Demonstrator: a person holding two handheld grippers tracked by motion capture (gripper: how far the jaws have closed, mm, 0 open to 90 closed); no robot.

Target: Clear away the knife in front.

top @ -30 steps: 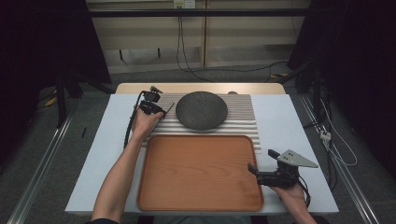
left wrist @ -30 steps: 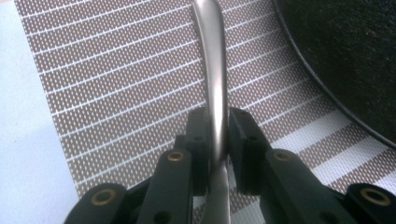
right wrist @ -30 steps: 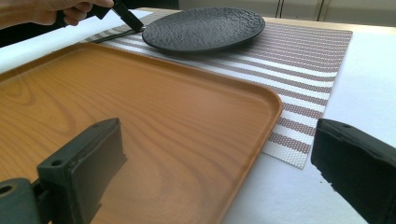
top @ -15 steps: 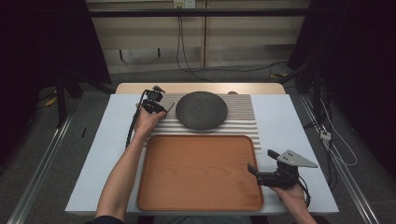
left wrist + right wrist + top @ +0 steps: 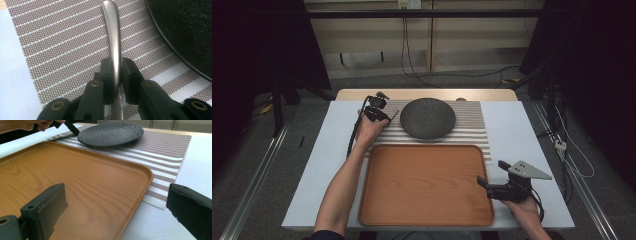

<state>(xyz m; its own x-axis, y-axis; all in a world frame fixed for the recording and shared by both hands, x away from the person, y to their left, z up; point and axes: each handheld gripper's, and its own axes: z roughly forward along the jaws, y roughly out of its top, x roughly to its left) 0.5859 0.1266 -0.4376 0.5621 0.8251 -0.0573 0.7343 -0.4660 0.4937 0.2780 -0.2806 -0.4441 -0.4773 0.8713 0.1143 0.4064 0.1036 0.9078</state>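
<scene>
Nothing has shifted since a second ago: the left gripper (image 5: 115, 75) jaws pinch the metal cutlery handle (image 5: 113, 37) on the striped placemat (image 5: 472, 125) beside the black plate (image 5: 428, 118), lift pending; the right gripper (image 5: 117, 220) jaws stay spread over the wooden tray (image 5: 427, 185).

Slim matte steel utensil handle (image 5: 114, 42) lying on striped placemat (image 5: 57, 45).

Between the jaws of my left gripper (image 5: 116, 82) lies the slim silver metal handle (image 5: 113, 37), on the striped woven placemat (image 5: 62, 45). The round black textured plate (image 5: 185, 30) sits just right of it. The orange wooden tray (image 5: 75, 180) lies beneath my right gripper (image 5: 117, 212).
</scene>
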